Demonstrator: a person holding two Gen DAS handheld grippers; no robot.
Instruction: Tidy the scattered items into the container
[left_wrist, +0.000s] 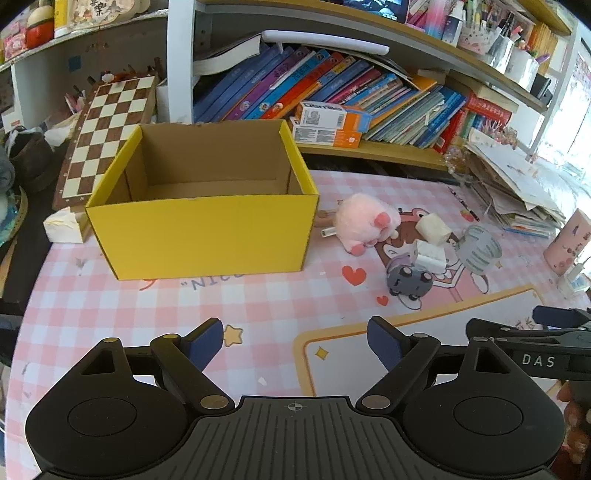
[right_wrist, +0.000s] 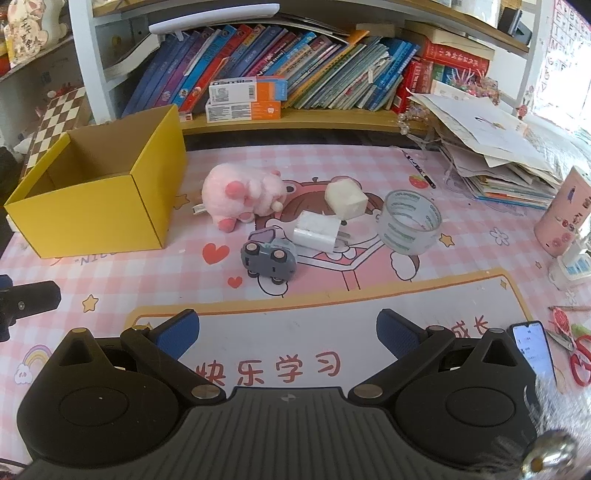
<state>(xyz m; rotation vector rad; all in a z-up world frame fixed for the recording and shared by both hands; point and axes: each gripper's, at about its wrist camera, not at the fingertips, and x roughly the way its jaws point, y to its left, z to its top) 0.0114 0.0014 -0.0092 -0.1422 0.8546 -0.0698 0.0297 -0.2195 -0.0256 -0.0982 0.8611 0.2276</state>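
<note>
An open, empty yellow cardboard box (left_wrist: 201, 230) (right_wrist: 92, 218) stands on the pink checked mat. To its right lie a pink plush pig (left_wrist: 364, 223) (right_wrist: 240, 197), a white foam cube (left_wrist: 434, 229) (right_wrist: 345, 201), a white charger plug (left_wrist: 428, 254) (right_wrist: 317, 230), a grey toy car on its side (left_wrist: 408, 280) (right_wrist: 267, 258) and a roll of clear tape (left_wrist: 478, 249) (right_wrist: 410, 221). My left gripper (left_wrist: 295, 341) is open and empty, near the mat's front edge. My right gripper (right_wrist: 288, 334) is open and empty, in front of the toy car.
A bookshelf with leaning books (right_wrist: 295, 62) runs along the back. A chessboard (left_wrist: 107, 136) leans left of the box. A paper stack (right_wrist: 491, 155), a pink cup (right_wrist: 563, 214), a phone (right_wrist: 532, 347) and red scissors (right_wrist: 576, 350) sit at the right.
</note>
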